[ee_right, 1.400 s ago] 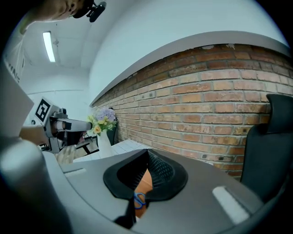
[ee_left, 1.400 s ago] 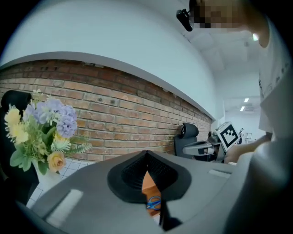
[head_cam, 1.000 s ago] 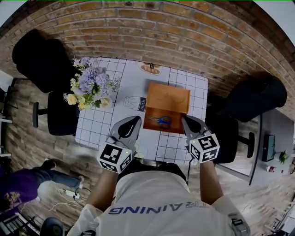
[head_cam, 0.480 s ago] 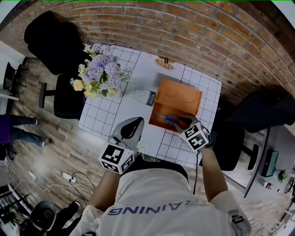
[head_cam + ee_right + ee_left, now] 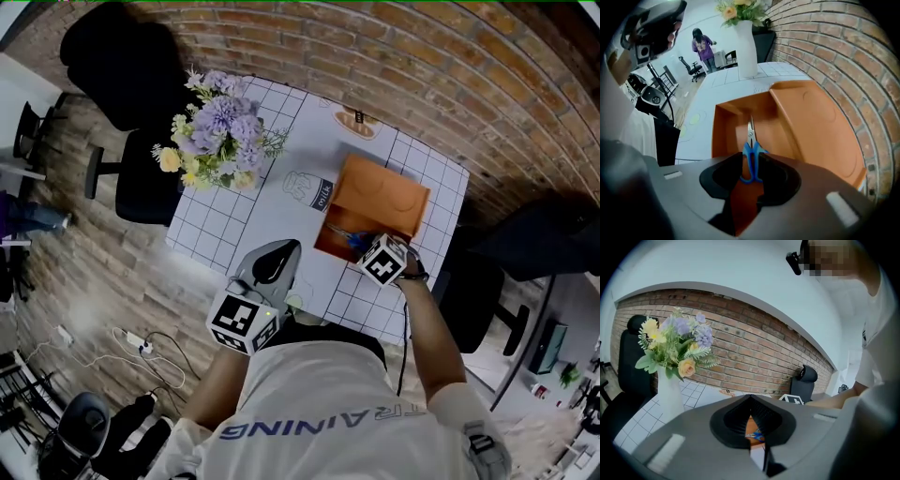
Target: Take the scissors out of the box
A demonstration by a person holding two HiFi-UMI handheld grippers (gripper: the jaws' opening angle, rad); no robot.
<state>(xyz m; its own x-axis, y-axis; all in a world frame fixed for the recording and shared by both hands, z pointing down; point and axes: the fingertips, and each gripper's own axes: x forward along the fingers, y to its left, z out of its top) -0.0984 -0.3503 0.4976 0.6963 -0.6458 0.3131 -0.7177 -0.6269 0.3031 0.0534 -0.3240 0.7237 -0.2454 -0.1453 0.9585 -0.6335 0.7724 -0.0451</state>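
Note:
An orange box [image 5: 389, 202] lies open on the grid-patterned table [image 5: 234, 225], its lid folded back toward the brick wall. Blue-handled scissors [image 5: 751, 157] rest on the box's floor, blades pointing away from me. My right gripper [image 5: 364, 247] points steeply down into the box; its jaws are opening, the scissors' handles lie between them, and the pads do not press on them. My left gripper [image 5: 281, 253] hangs over the table's near edge with its jaws together, holding nothing. Through its jaws the left gripper view shows a sliver of the box [image 5: 751, 427] and the scissors [image 5: 757, 435].
A white vase of flowers [image 5: 217, 141] stands at the table's far left, also seen in the left gripper view as flowers [image 5: 675, 343]. Black chairs [image 5: 112, 56] flank the table. A brick wall [image 5: 403, 75] runs right behind the box. A person [image 5: 701, 44] stands far off.
My right gripper has dropped from beside the box's near corner down into it, tipping to point downward, and its jaws have spread. The left gripper has sunk slightly.

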